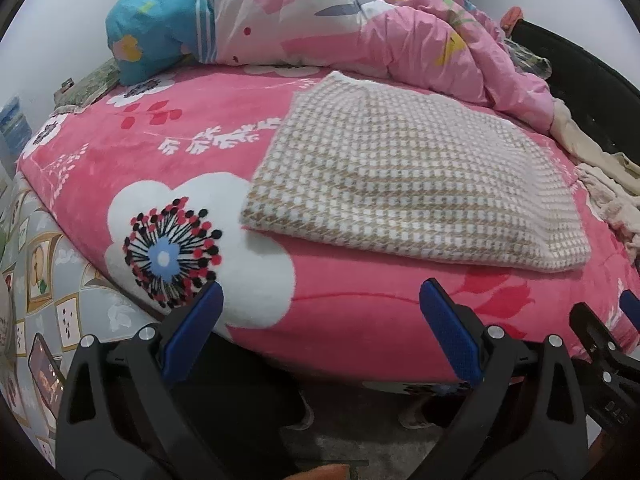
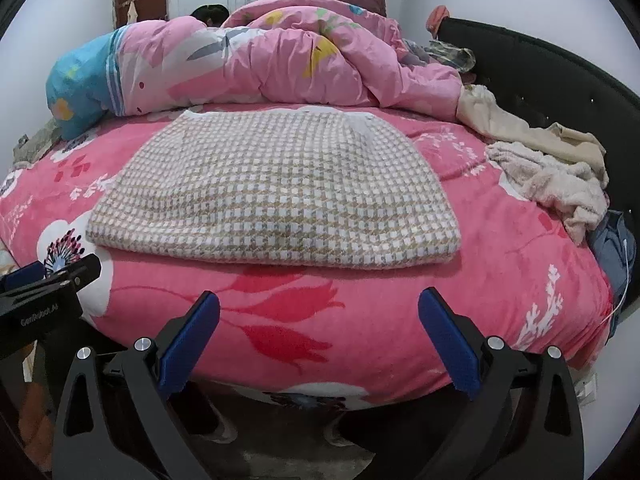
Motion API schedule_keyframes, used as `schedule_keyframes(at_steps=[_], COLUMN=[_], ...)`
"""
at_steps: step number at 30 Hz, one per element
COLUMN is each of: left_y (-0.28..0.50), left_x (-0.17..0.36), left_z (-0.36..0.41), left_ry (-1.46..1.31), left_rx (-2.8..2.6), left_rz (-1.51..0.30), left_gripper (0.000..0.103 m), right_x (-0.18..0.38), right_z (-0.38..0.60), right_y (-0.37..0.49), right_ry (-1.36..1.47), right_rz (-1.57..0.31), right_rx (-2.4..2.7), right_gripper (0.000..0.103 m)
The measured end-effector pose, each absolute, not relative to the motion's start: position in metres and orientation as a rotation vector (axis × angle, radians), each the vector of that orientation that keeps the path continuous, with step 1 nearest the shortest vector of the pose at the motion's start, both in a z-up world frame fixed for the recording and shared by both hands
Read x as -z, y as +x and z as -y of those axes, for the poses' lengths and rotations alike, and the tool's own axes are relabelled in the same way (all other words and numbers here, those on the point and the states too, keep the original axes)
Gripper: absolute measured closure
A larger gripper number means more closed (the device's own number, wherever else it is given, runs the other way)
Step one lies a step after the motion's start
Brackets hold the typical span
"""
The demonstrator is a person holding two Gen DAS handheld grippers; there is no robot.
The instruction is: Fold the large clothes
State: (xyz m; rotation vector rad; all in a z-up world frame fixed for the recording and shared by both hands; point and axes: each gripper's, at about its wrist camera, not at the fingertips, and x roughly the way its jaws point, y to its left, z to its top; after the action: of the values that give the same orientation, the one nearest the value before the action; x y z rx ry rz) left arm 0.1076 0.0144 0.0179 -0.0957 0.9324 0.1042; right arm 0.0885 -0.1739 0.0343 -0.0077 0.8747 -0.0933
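One folded checked garment (image 2: 276, 192) on the bed — both grippers, left gripper (image 1: 320, 320) and right gripper (image 2: 319, 328), apparently empty, gaping.

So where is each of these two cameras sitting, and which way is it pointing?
Left wrist: on the left gripper, looking along its open fingers at the bed; the checked garment lies ahead to the right, the right gripper at the edge.
Right wrist: on the right gripper, fingers open, facing the checked garment squarely; the left gripper shows at left.
Shared: garment, quilt, pink blanket.
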Motion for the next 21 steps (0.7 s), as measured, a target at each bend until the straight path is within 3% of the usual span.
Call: schedule_keyframes(at_steps=[21], left_y=[0.107], left_x=[-0.017], left_z=[0.01], left_ry=[-0.062], left_rx=[-0.048], left_rz=[-0.951], left_gripper=[0.008], right_x=[-0.039], right_z=[0.178], right_y=[0.092], right_ry=[0.002], right_rz=[-0.869], right_rx=[0.094], right_gripper=[0.006])
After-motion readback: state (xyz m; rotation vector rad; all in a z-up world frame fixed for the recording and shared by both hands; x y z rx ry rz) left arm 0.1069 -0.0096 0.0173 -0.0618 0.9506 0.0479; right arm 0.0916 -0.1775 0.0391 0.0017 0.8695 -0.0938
